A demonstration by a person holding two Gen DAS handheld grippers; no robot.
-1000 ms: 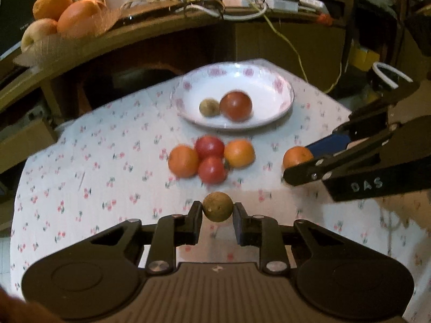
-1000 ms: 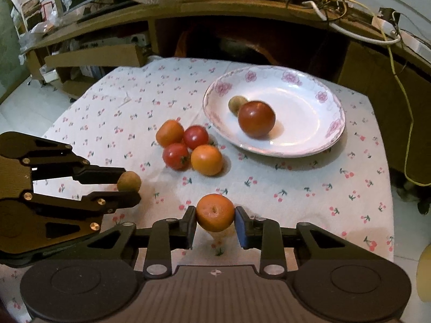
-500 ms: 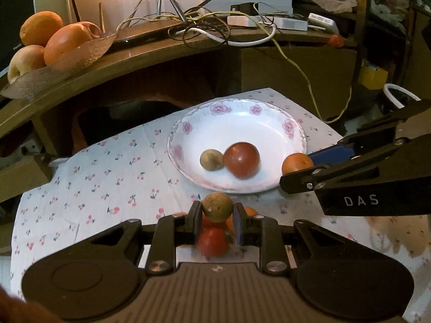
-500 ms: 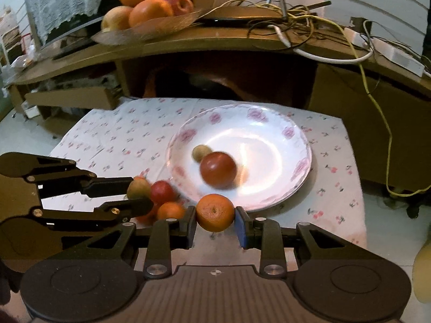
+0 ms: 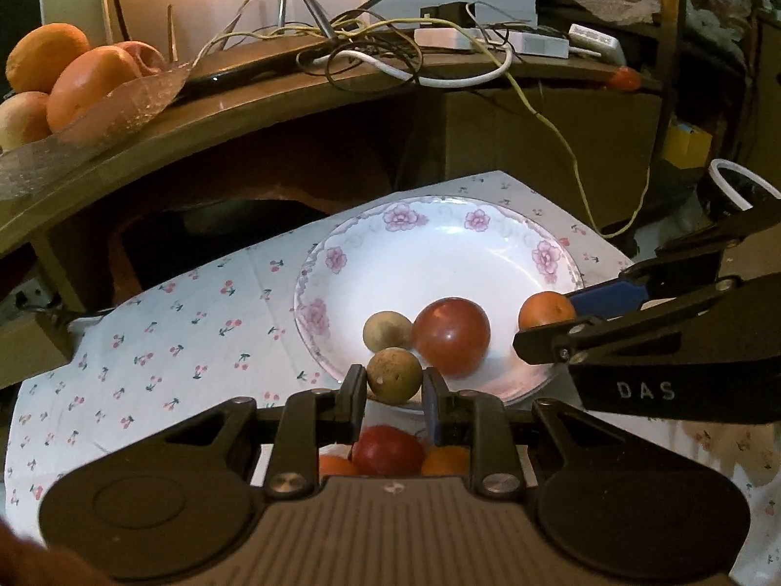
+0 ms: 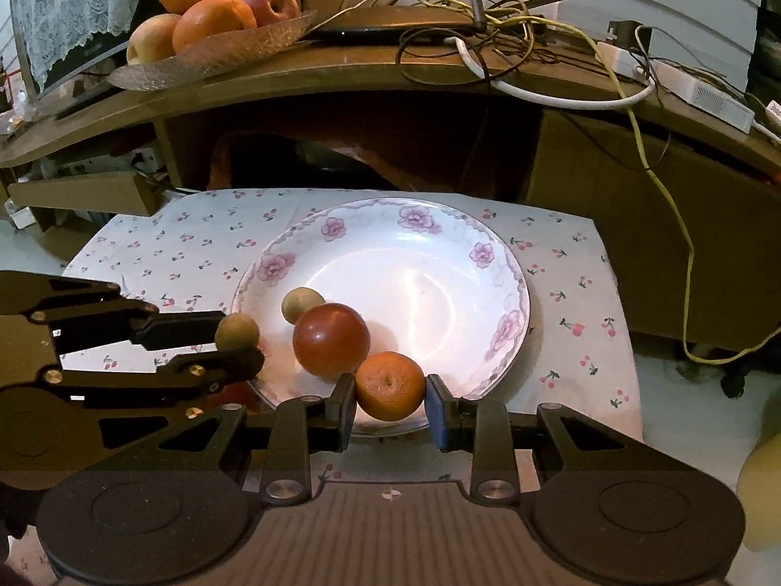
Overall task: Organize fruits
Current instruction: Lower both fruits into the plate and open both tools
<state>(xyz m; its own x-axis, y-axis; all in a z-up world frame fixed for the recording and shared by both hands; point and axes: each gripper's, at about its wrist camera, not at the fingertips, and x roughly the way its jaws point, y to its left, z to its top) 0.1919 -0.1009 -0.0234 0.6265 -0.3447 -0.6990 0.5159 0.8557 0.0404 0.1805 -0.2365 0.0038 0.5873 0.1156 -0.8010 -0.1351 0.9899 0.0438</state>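
The left hand-held gripper [image 5: 394, 383] was clamped on a small, round, brownish-tan fruit [image 5: 394, 374] with a dull, speckled skin, held above the near rim of the white plate [image 5: 439, 244] with its pink flower border. The right hand-held gripper [image 6: 389, 398] was clamped on a small orange [image 6: 389, 385], dimpled and bright, with its stem scar facing the camera, also over the plate's near rim. On the plate lay 2 fruits touching each other: a large red tomato [image 5: 451, 335], smooth and glossy, and a second brownish fruit [image 5: 388, 331] just left of it. The plate sat on the surface under a white cloth printed with cherries [image 5: 171, 342]. Only the left wrist view showed the fruits left on the cloth below the gripper: a red tomato [image 5: 388, 449] between 2 orange fruits, mostly hidden by the fingers. Only the right wrist view showed the full far side of the plate and the whole dish of oranges and apples [image 6: 215, 10] on the wooden shelf [image 6: 341, 73] behind. Compared with 1 second earlier, both grippers had risen from the cloth and advanced, so that the 2 held fruits hung over the plate rather than short of it; the fruits on the plate had not moved.
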